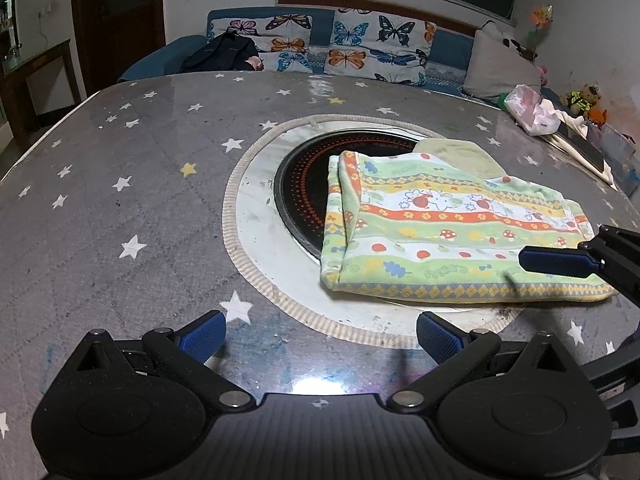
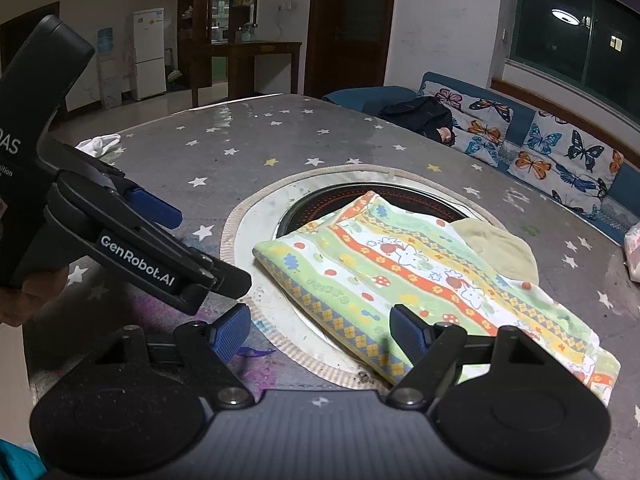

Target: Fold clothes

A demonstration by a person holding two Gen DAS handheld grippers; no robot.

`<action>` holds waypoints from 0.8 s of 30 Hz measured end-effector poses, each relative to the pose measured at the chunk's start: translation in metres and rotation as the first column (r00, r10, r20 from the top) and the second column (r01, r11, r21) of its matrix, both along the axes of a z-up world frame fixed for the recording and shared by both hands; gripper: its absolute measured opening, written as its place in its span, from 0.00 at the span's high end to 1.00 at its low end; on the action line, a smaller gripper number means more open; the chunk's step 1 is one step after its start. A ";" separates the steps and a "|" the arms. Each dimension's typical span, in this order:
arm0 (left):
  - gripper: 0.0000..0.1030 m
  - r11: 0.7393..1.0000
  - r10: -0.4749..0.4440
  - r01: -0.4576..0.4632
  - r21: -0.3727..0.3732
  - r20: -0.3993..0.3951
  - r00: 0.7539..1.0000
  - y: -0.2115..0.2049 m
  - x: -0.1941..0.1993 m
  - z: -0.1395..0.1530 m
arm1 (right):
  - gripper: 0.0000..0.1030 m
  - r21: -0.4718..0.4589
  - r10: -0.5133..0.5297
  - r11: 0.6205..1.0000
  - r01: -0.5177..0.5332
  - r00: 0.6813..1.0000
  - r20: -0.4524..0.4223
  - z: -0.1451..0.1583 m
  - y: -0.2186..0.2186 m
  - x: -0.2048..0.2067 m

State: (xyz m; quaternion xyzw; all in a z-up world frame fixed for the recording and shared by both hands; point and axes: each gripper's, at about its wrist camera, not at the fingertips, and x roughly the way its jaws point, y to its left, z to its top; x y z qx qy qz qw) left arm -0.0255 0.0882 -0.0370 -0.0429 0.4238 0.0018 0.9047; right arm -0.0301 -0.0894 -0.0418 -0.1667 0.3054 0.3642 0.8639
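A folded garment (image 1: 440,232) with green, yellow and orange cartoon stripes lies flat, half over the round black hotplate (image 1: 304,184) in the table's middle. A pale green piece (image 1: 460,156) pokes out from under its far side. My left gripper (image 1: 320,336) hovers open over the bare table, short of the garment's near-left corner. In the right wrist view the garment (image 2: 420,280) lies just ahead of my right gripper (image 2: 320,332). That gripper is open, its right finger over the garment's near edge, nothing pinched. My left gripper (image 2: 208,248) hangs to its left.
The table wears a grey star-print cover (image 1: 120,200). A plastic bag (image 1: 532,114) and small items crowd its right edge. A white rag (image 2: 100,144) lies at the far left corner. A sofa with butterfly cushions (image 1: 352,48) and a dark jacket (image 1: 224,54) stands behind.
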 end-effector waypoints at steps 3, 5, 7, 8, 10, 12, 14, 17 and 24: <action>0.00 1.000 -0.001 0.001 0.000 -0.002 1.000 0.000 0.001 0.000 | 0.24 0.000 0.000 1.000 0.000 1.000 -0.002 -0.001 0.000 0.000; 0.00 1.000 -0.003 0.003 0.000 -0.004 1.000 0.000 0.002 -0.001 | 0.24 0.000 0.000 1.000 0.000 1.000 -0.003 -0.001 0.000 0.000; 0.00 1.000 -0.005 0.005 0.000 -0.005 1.000 -0.001 0.003 -0.001 | 0.24 0.000 -0.001 1.000 0.001 1.000 -0.004 -0.001 0.000 0.000; 0.00 1.000 -0.007 0.007 0.001 -0.005 1.000 -0.001 0.003 -0.001 | 0.24 0.000 -0.001 1.000 0.001 1.000 -0.005 -0.002 0.000 0.000; 0.00 1.000 -0.008 0.008 0.002 -0.006 1.000 -0.001 0.003 -0.001 | 0.23 0.000 -0.002 1.000 0.002 1.000 -0.006 -0.002 0.000 0.001; 0.00 1.000 -0.007 0.007 0.003 -0.005 1.000 0.000 0.003 -0.001 | 0.23 0.001 -0.003 1.000 0.003 1.000 -0.007 -0.002 0.000 0.001; 0.00 1.000 -0.006 0.006 0.003 -0.006 1.000 0.000 0.004 -0.001 | 0.23 0.002 -0.004 1.000 0.004 1.000 -0.008 -0.002 0.000 0.001; 0.00 1.000 -0.005 0.005 0.005 -0.007 1.000 0.000 0.004 -0.001 | 0.23 -0.001 0.001 1.000 -0.001 1.000 -0.005 -0.003 0.002 0.001; 0.00 1.000 -0.001 0.001 0.006 -0.010 1.000 0.002 0.006 -0.001 | 0.23 0.000 -0.001 1.000 0.001 1.000 -0.008 -0.003 0.003 0.003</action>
